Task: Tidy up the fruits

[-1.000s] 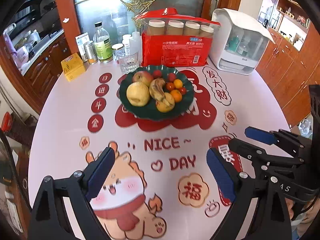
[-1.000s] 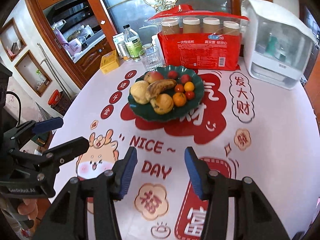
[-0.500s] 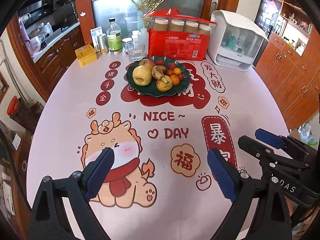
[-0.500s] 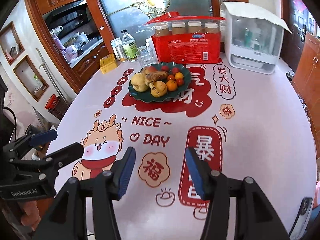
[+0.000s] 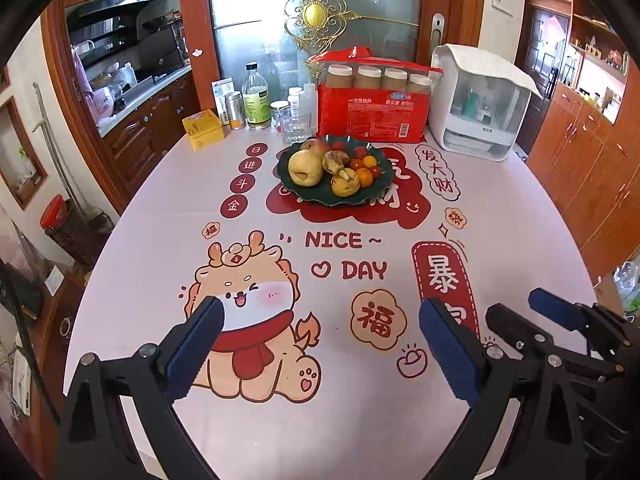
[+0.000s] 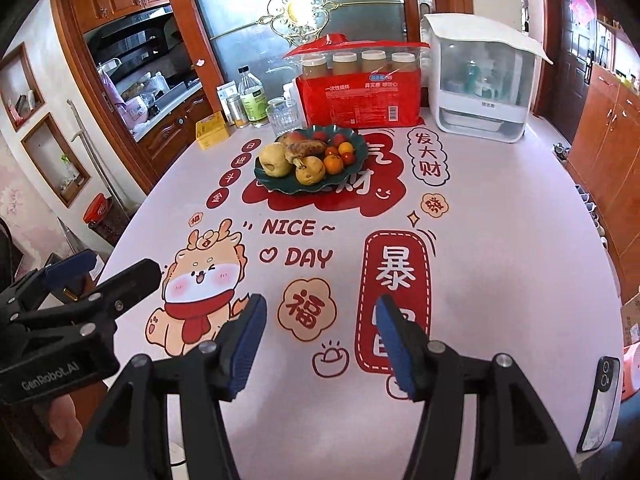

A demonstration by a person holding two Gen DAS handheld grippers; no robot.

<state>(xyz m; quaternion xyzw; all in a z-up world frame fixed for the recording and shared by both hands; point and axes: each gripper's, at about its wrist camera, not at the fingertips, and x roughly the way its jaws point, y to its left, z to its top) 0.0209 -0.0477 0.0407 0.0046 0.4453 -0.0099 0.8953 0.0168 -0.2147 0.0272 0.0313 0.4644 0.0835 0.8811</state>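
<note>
A dark green plate (image 5: 312, 196) (image 6: 288, 188) stands at the far middle of the round table. It holds a pear (image 5: 305, 167), a spotted banana (image 5: 334, 160), an apple (image 5: 316, 145), small oranges (image 5: 364, 176) and cherry tomatoes (image 5: 374, 170). My left gripper (image 5: 320, 308) hangs over the cartoon print near the table's front, far from the plate, its jaws opening with nothing between them. My right gripper (image 6: 320, 302) is beside it on the right, jaws also opening and empty. Each gripper shows in the other's view: the right gripper (image 5: 516, 304), the left gripper (image 6: 120, 266).
Behind the plate stand a red pack of paper cups (image 5: 372, 112), a white lidded box (image 5: 480, 104), a glass (image 5: 295, 126), a bottle (image 5: 256, 100) and a yellow box (image 5: 203, 129). A phone (image 6: 600, 400) lies at the near right edge. Wooden cabinets flank the table.
Both grippers have drawn back from the plate toward the table's near edge, so the plate looks smaller and farther. The right gripper's jaws stand wider than before.
</note>
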